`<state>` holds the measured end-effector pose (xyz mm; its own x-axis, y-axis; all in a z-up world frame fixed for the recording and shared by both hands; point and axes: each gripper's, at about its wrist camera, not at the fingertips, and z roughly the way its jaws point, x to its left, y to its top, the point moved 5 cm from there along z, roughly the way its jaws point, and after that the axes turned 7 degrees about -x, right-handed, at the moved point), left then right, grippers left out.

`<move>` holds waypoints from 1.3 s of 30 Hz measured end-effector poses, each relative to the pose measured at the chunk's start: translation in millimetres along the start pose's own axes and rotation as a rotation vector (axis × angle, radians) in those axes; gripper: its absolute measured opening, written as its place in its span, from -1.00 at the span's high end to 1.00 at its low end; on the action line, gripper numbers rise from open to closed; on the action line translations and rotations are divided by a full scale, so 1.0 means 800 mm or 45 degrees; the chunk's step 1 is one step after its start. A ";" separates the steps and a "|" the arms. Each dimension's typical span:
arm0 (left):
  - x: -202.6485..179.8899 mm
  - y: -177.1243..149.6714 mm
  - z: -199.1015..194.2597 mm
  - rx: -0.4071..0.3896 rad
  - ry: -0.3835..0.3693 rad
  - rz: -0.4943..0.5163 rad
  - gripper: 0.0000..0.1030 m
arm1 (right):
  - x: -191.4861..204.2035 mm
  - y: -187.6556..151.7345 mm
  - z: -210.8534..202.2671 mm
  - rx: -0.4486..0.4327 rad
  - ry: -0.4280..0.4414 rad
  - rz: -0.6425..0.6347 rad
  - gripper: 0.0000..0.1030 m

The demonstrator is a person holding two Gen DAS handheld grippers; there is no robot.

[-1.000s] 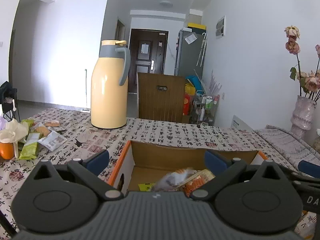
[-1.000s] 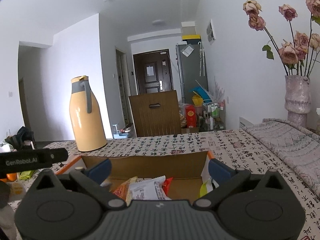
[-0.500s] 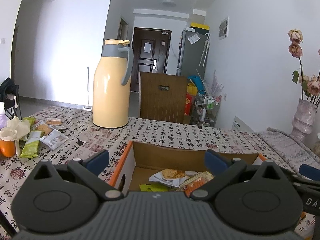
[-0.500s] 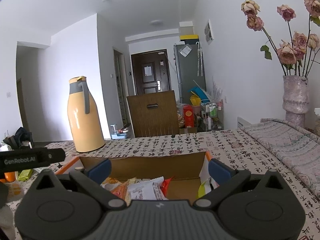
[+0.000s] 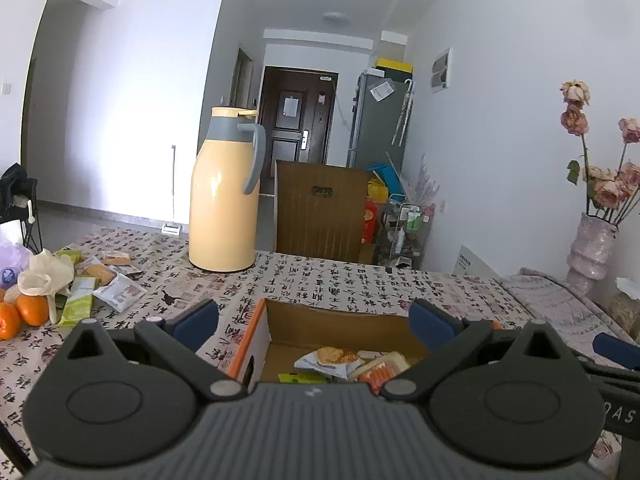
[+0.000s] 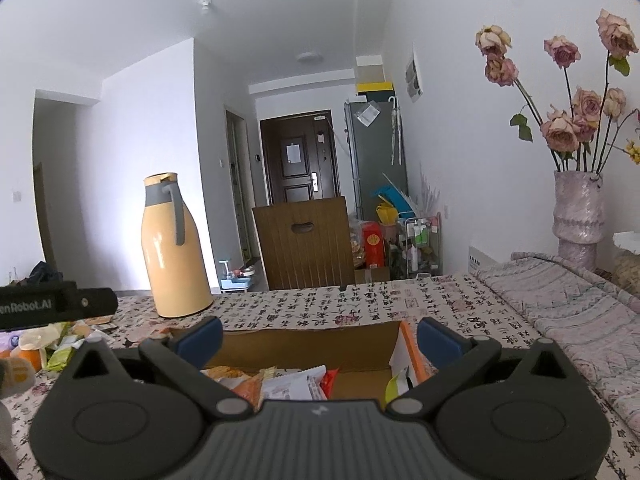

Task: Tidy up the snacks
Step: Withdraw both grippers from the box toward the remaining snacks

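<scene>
An open cardboard box (image 5: 340, 322) with orange edges sits on the patterned tablecloth, and several snack packets (image 5: 332, 362) lie inside it. My left gripper (image 5: 314, 322) hovers over the box's near side, open with nothing between its fingers. In the right wrist view the same box (image 6: 304, 344) holds several packets (image 6: 288, 384), and my right gripper (image 6: 320, 338) stands open and empty above it. More loose snack packets (image 5: 100, 284) lie on the table at the far left.
A tall yellow thermos jug (image 5: 224, 196) stands behind the box on the left. Oranges (image 5: 24, 314) and a crumpled bag lie by the left edge. A brown chair back (image 5: 320, 216) rises past the table. A vase of dried roses (image 5: 592, 248) stands at the right.
A biscuit packet, blurred above the box a second ago, now lies still inside it. The left gripper has lifted and drawn back slightly. The right gripper barely moved.
</scene>
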<state>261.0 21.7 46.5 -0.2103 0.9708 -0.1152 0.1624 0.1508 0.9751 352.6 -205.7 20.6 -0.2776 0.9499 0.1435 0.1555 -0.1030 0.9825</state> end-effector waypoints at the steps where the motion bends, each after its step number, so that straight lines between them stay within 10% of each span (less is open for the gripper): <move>1: 0.000 -0.001 -0.005 -0.001 -0.001 0.003 -1.00 | 0.000 0.000 -0.004 -0.001 0.001 -0.002 -1.00; 39: 0.034 -0.131 -0.059 0.223 -0.010 0.097 -1.00 | -0.059 -0.096 -0.109 0.245 -0.111 -0.047 -1.00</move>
<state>192.5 23.4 -50.2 -0.1840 0.9819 -0.0444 0.3433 0.1066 0.9331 271.5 -268.2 -51.0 -0.2048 0.9748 0.0886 0.3271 -0.0172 0.9448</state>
